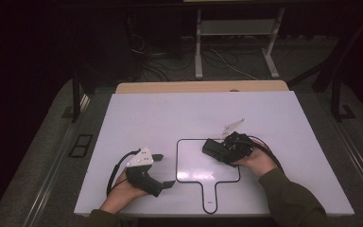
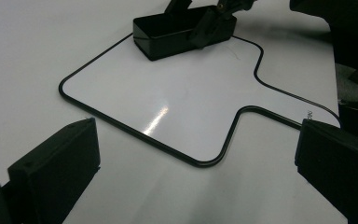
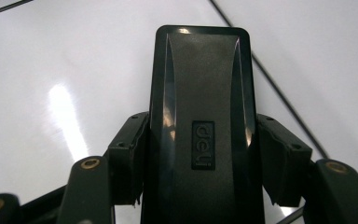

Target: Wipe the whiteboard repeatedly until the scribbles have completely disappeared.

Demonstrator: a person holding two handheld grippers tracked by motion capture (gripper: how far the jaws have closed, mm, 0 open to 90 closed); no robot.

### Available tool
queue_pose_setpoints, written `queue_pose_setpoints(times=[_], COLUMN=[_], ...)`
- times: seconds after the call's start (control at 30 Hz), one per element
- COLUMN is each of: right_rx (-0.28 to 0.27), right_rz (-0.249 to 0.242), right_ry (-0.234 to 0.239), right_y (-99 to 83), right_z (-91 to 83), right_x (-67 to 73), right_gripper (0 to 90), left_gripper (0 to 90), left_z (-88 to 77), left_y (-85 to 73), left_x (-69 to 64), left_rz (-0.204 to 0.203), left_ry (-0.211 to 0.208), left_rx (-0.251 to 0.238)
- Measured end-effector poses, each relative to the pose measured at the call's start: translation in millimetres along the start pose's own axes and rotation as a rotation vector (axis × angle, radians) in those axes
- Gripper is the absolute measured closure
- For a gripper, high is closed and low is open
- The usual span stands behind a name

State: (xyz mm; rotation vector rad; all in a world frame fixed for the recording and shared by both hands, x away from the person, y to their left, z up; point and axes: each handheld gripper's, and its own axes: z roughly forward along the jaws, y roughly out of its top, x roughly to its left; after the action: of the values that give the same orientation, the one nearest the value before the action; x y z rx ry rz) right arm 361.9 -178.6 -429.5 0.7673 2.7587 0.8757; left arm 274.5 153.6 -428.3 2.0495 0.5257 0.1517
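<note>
High view, near edge: two forearms are seen coming in from the bottom, one in an olive sleeve.
Left gripper: it is held low over the white table top, left of the board; its jaws are spread wide with nothing between them, as seen in the left gripper view.
Board: a white paddle-shaped whiteboard with a thin black rim is laid flat on the table, its handle turned toward the person.
Right gripper: its jaws are clamped on the two long sides of a black rectangular plastic eraser.
Eraser position: it is set on the board's far right part, within the rim.
Far side: a wooden edge and metal frame legs are seen beyond the table.
</note>
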Motion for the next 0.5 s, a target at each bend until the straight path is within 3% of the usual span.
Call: queue_pose_setpoints(times=[0.5], right_rx=[0.004], right_rz=[0.058], right_ry=[-0.039], right_y=[13.8], right_z=[8.6], right_x=[-29.6], right_gripper=[39.1], left_gripper=[0.0], left_z=[-0.1], left_y=[-0.3], left_x=[0.3], left_rz=[0.0], left_ry=[-0.002], left_rx=[0.0])
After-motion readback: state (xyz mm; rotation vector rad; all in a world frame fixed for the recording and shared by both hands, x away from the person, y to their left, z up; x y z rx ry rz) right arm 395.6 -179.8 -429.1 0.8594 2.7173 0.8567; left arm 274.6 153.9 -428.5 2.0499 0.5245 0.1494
